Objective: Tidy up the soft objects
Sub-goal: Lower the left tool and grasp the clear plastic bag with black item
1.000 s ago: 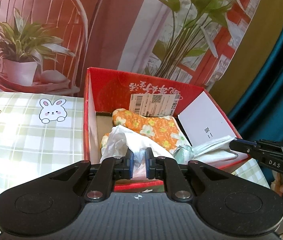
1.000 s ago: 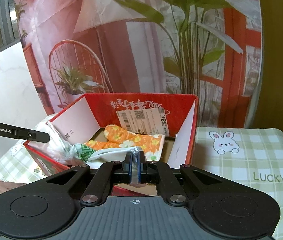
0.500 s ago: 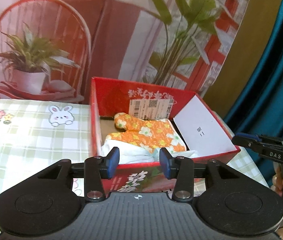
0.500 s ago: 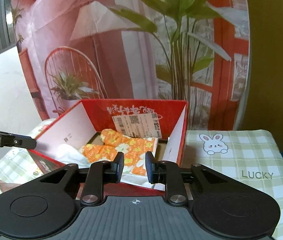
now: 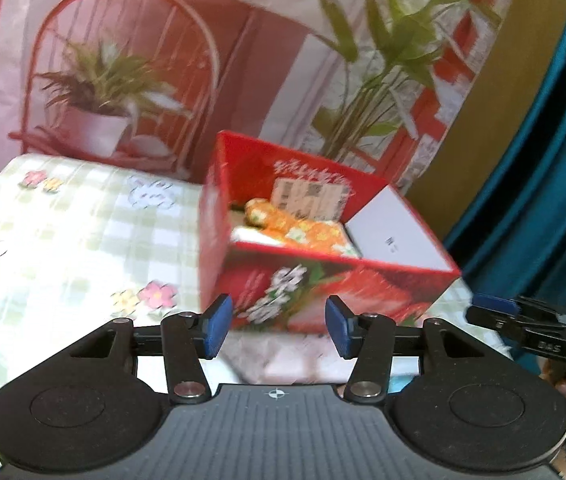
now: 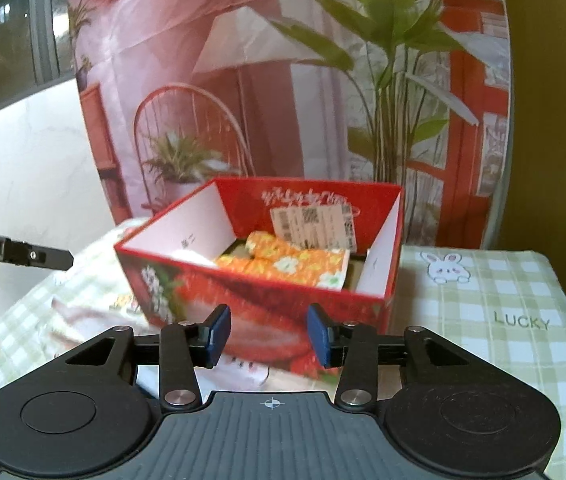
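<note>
A red cardboard box stands on the checked tablecloth. Inside it lies an orange flowered cloth with a white soft item beside it. My left gripper hangs in front of the box, drawn back from it, its jaws opening with nothing between them. My right gripper is likewise short of the box's front wall, jaws opening and empty. Each gripper shows at the edge of the other's view, the right gripper and the left gripper.
The green checked tablecloth with rabbit and flower prints stretches left and right of the box. A printed backdrop of a chair and plants stands close behind. A teal curtain hangs at the right. A pale printed cloth lies near the box's front.
Both grippers let go of the white soft item in the box, opened, and pulled back away from it. The box now looks smaller and farther off.
</note>
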